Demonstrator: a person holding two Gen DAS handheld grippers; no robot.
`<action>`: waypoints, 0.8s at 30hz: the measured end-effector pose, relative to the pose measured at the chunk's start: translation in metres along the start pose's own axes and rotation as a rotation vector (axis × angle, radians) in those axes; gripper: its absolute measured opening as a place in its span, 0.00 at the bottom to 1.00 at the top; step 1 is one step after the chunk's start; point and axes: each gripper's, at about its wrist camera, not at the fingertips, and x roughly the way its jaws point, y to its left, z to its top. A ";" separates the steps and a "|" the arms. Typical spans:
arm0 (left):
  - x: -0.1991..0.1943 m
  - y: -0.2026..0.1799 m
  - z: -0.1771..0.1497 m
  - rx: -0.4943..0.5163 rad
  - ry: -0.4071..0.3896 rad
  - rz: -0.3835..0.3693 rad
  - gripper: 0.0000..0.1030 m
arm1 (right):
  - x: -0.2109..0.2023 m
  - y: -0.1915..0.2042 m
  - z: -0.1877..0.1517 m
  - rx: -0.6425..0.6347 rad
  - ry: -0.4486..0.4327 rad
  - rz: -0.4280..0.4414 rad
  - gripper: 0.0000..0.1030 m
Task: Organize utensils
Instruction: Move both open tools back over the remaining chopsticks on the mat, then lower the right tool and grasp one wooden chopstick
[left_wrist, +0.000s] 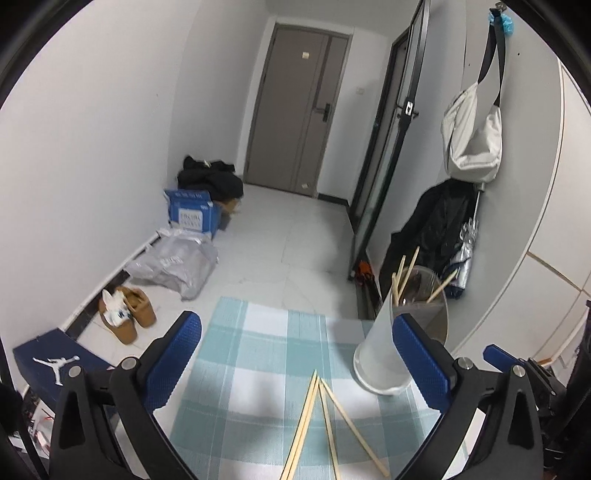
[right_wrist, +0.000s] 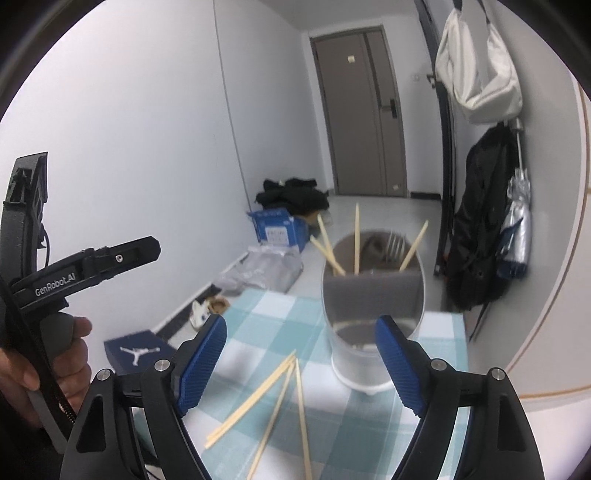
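Note:
Several loose wooden chopsticks (left_wrist: 314, 417) lie fanned out on a teal-and-white checked cloth (left_wrist: 258, 343); they also show in the right wrist view (right_wrist: 273, 398). A frosted cup (left_wrist: 380, 350) stands on the cloth to their right. It holds more chopsticks (right_wrist: 356, 240) and a fork (right_wrist: 395, 245). My left gripper (left_wrist: 295, 319) is open above the cloth with nothing between its blue pads; the cup stands just behind its right pad. My right gripper (right_wrist: 301, 321) is open too, in front of the cup (right_wrist: 351, 354) and over the loose chopsticks, holding nothing.
A hand (right_wrist: 74, 354) holds the left device's black body (right_wrist: 92, 266). On the floor to the left are a blue shoebox (left_wrist: 55, 363), brown shoes (left_wrist: 129, 314), a grey bag (left_wrist: 173, 266) and a blue carton (left_wrist: 192, 216). A white bag (left_wrist: 472, 140) and a dark jacket (left_wrist: 432, 229) hang at right.

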 end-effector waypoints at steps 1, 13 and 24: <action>0.003 0.002 -0.002 0.000 0.006 0.006 0.99 | 0.004 0.000 -0.003 0.002 0.014 0.000 0.80; 0.035 0.034 -0.032 -0.057 0.147 0.039 0.99 | 0.080 0.001 -0.056 -0.051 0.269 -0.035 0.79; 0.048 0.060 -0.039 -0.143 0.233 0.052 0.99 | 0.132 0.001 -0.094 -0.124 0.418 -0.068 0.37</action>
